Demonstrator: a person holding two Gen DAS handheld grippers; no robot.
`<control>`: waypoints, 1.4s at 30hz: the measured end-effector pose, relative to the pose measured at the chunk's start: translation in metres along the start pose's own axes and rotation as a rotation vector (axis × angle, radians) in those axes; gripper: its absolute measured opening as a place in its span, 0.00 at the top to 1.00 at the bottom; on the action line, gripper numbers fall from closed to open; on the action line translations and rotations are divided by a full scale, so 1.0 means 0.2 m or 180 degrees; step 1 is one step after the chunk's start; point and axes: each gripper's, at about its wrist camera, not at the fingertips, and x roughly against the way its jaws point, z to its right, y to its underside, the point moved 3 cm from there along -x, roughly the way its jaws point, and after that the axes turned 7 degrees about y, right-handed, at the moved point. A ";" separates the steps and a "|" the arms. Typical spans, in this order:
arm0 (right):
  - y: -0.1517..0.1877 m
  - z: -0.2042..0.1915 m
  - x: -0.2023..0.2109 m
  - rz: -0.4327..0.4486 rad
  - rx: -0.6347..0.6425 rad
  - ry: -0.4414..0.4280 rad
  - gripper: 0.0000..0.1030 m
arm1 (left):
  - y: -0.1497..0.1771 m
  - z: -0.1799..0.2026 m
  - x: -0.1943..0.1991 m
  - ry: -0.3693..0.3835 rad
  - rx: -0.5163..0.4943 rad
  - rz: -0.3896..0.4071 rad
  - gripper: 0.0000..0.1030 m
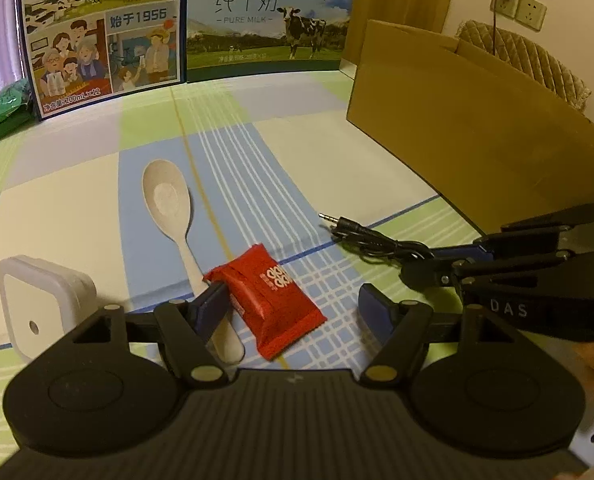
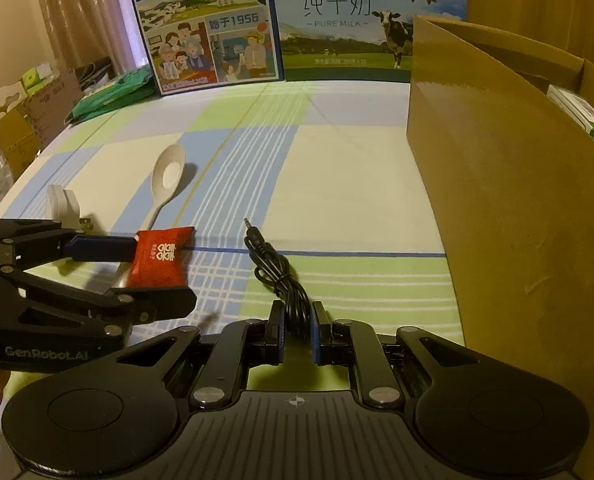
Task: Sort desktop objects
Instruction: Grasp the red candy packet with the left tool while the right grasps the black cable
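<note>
A red snack packet [image 1: 269, 300] lies on the checked tablecloth, across the handle of a beige spoon [image 1: 169, 200]. My left gripper [image 1: 295, 306] is open and straddles the packet: its left pad touches the packet's edge, its right pad stands apart. The right wrist view shows the same packet [image 2: 159, 258] between the left gripper's fingers [image 2: 97, 248], with the spoon [image 2: 169, 176] behind. My right gripper [image 2: 297, 320] is shut on a coiled black audio cable [image 2: 273, 264], whose jack plug points away over the cloth. In the left wrist view the cable [image 1: 369, 236] runs into the right gripper [image 1: 421, 264].
A tall open cardboard box [image 2: 517, 200] fills the right side, with a green-and-white pack inside. Two milk cartons [image 1: 145, 28] stand along the back. A white square plug-in device [image 1: 37, 300] sits left of the left gripper. A green packet [image 1: 1, 112] lies at far left.
</note>
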 end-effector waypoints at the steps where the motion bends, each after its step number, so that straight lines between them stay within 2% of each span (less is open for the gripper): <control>1: 0.00 0.00 0.00 0.0000 0.0007 0.0001 0.91 | 0.00 0.00 0.00 -0.0028 0.0012 0.0014 0.34; 4: 0.00 0.00 0.00 -0.0002 0.0044 0.0006 0.91 | -0.01 -0.02 0.00 -0.0155 0.0021 0.0003 0.34; 7: 0.00 -0.01 0.00 0.0004 0.0088 0.0014 0.91 | -0.02 -0.04 0.01 -0.0165 0.0047 0.0013 0.38; 10: 0.00 -0.01 0.00 0.0017 0.0151 0.0053 0.90 | -0.03 -0.02 0.01 -0.0031 0.0001 0.0062 0.44; 12: 0.00 -0.01 -0.01 0.0021 0.0173 0.0075 0.89 | -0.04 0.01 0.01 0.0038 -0.0069 0.0077 0.44; 14: -0.01 -0.01 -0.02 0.0023 0.0208 0.0091 0.88 | -0.05 0.02 -0.01 0.0050 -0.0126 -0.0011 0.44; 17: -0.01 -0.01 -0.02 0.0025 0.0239 0.0090 0.81 | -0.04 0.00 -0.04 -0.0015 -0.0082 -0.0065 0.45; 19: -0.01 -0.02 -0.02 0.0036 0.0273 0.0055 0.72 | -0.05 0.00 -0.04 -0.0088 -0.0128 -0.0103 0.46; 21: -0.01 -0.02 -0.03 0.0051 0.0326 0.0038 0.67 | -0.06 -0.01 -0.03 -0.0127 -0.0094 -0.0109 0.51; 23: -0.01 -0.03 -0.05 0.0087 0.0361 0.0033 0.66 | -0.05 -0.01 -0.03 -0.0182 -0.0122 -0.0123 0.60; 26: -0.02 -0.02 -0.06 0.0155 0.0356 0.0004 0.66 | -0.05 -0.01 -0.02 -0.0200 -0.0121 -0.0130 0.69; 35: -0.03 -0.03 -0.11 0.0380 0.0441 -0.0010 0.66 | -0.05 0.03 -0.02 -0.0213 -0.0250 -0.0149 0.75; 36: -0.03 -0.04 -0.11 0.0401 0.0463 0.0001 0.68 | -0.05 0.04 -0.02 -0.0219 -0.0265 -0.0148 0.75; 39: -0.03 -0.05 -0.11 0.0425 0.0467 0.0010 0.88 | -0.04 0.06 -0.01 -0.0219 -0.0300 -0.0159 0.76; 42: -0.02 -0.05 -0.10 0.0403 0.0395 0.0029 0.89 | -0.02 0.09 0.01 -0.0200 -0.0312 -0.0188 0.77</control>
